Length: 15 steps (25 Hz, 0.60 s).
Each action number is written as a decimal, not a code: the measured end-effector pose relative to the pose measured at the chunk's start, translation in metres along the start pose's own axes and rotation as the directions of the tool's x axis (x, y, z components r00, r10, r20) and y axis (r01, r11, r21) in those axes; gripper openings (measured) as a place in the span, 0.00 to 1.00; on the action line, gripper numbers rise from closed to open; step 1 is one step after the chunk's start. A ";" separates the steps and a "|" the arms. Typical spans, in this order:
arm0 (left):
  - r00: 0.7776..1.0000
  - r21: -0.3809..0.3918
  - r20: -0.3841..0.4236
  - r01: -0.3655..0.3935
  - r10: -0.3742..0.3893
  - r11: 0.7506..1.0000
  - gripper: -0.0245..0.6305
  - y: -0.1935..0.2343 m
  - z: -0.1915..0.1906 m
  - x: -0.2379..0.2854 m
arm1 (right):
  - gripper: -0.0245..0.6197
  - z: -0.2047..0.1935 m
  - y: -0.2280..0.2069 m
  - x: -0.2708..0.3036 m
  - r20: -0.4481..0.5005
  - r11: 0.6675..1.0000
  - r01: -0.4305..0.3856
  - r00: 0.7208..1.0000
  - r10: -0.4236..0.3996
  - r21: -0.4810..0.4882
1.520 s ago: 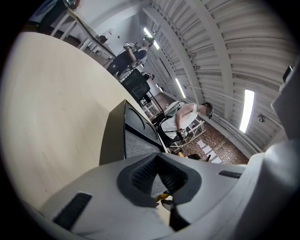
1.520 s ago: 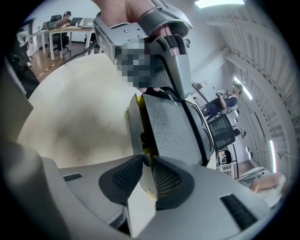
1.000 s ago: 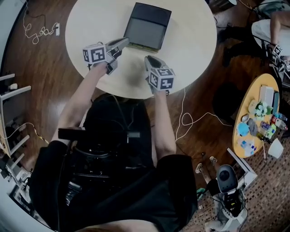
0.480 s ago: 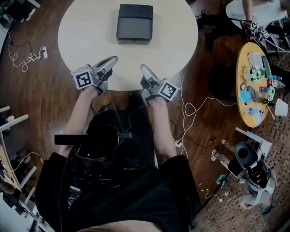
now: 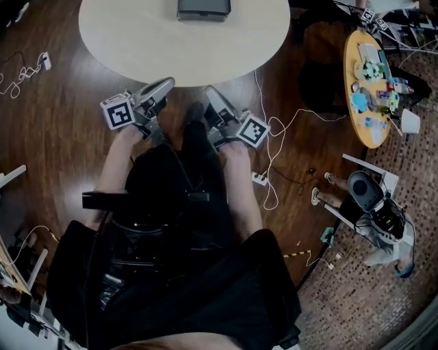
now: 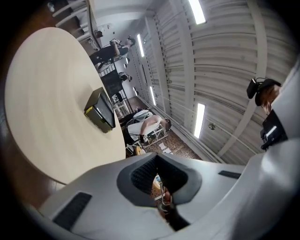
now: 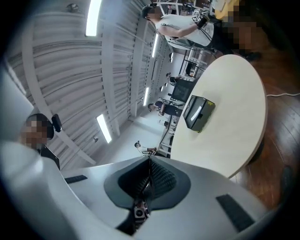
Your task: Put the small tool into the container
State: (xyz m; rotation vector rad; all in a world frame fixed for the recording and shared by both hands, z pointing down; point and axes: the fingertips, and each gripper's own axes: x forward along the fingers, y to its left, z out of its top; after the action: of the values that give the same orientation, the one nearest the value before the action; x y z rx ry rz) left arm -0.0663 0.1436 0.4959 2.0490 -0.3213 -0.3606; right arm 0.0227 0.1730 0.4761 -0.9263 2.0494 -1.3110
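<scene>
The head view alone shows both together: the left claw and right claw are just at the near edge of the round desk, above the person's lap; the container, a dark box, sits at the far side, cut by the frame, well apart from them; the gripper views add its side wall and the claw states; both claws have their tips together, with nothing between them; no view shows the tool.
</scene>
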 end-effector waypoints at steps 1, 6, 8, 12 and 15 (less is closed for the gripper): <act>1.000 0.003 -0.001 0.001 -0.001 1.000 0.04 -0.004 -0.002 -0.004 | 0.01 -0.003 0.005 -0.001 0.002 1.000 -0.004 1.000 0.004 -0.006; 1.000 0.023 -0.005 0.012 -0.012 1.000 0.04 -0.025 -0.011 -0.011 | 0.01 -0.014 0.027 -0.003 0.006 0.999 -0.034 0.999 0.034 -0.030; 1.000 0.033 -0.011 0.011 -0.010 0.999 0.04 -0.029 -0.011 -0.011 | 0.01 -0.017 0.034 -0.003 0.010 0.998 -0.045 0.999 0.045 -0.041; 0.999 0.071 -0.039 -0.025 0.028 0.997 0.04 -0.033 -0.020 -0.001 | 0.01 -0.017 0.041 -0.018 0.019 0.996 -0.061 0.998 0.062 -0.061; 0.999 0.045 -0.047 0.021 -0.019 0.999 0.04 -0.047 -0.037 0.014 | 0.01 -0.019 0.039 -0.038 0.024 0.997 -0.064 0.998 0.065 -0.045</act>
State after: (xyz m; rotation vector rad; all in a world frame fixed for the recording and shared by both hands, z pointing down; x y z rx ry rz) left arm -0.0358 0.1907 0.4705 2.1034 -0.2833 -0.3197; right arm 0.0226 0.2246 0.4504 -0.8842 2.0796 -1.2187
